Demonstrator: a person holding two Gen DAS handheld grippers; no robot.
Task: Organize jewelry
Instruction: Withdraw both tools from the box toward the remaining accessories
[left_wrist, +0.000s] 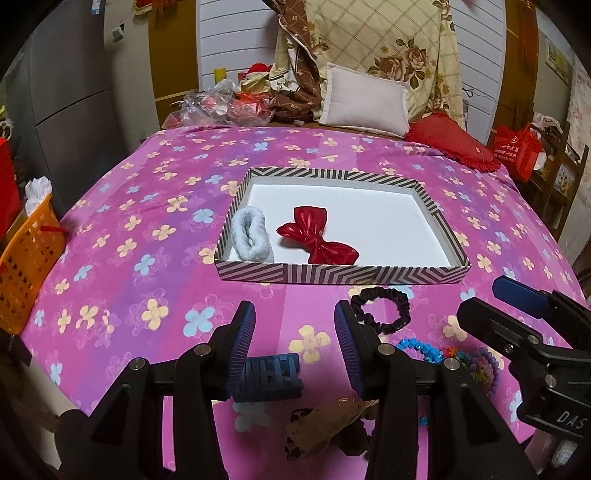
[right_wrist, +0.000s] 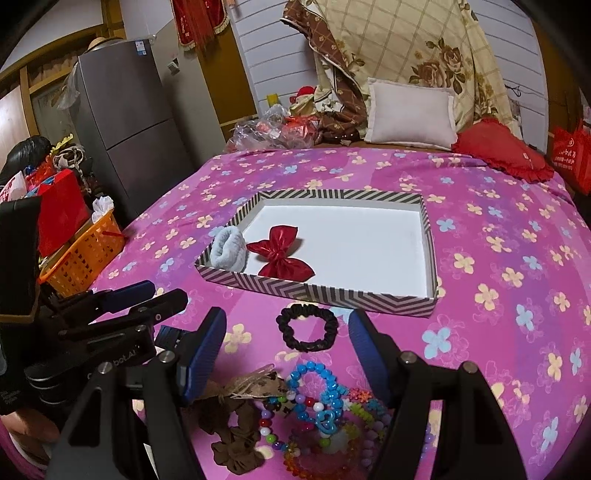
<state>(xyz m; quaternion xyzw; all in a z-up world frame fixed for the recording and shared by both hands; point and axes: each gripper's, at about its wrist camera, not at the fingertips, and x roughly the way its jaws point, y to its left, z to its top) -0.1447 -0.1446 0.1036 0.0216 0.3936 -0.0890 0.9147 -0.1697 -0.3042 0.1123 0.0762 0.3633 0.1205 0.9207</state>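
A striped tray (left_wrist: 332, 275) (right_wrist: 314, 291) on the pink bedspread holds a pale blue fluffy scrunchie (left_wrist: 251, 240) and a red bow (left_wrist: 317, 236). In front of it lies a black scrunchie (right_wrist: 306, 328), flat on the bed between the tips of my right gripper (right_wrist: 287, 315), which is open and apart from it. My left gripper (left_wrist: 294, 308) is open; a dark blue claw clip (left_wrist: 267, 376) lies under it beside the left finger, and the right pad is clear of it. Bead bracelets (right_wrist: 317, 398) and a brown burlap bow with a scrunchie (right_wrist: 236, 417) are heaped near me.
An orange basket (left_wrist: 26, 266) stands off the bed's left edge, with a grey fridge (right_wrist: 125, 110) behind it. Pillows (left_wrist: 364, 99), a red cushion (left_wrist: 450, 144) and plastic bags (left_wrist: 214, 103) sit at the bed's far end. Bare bedspread lies right of the tray.
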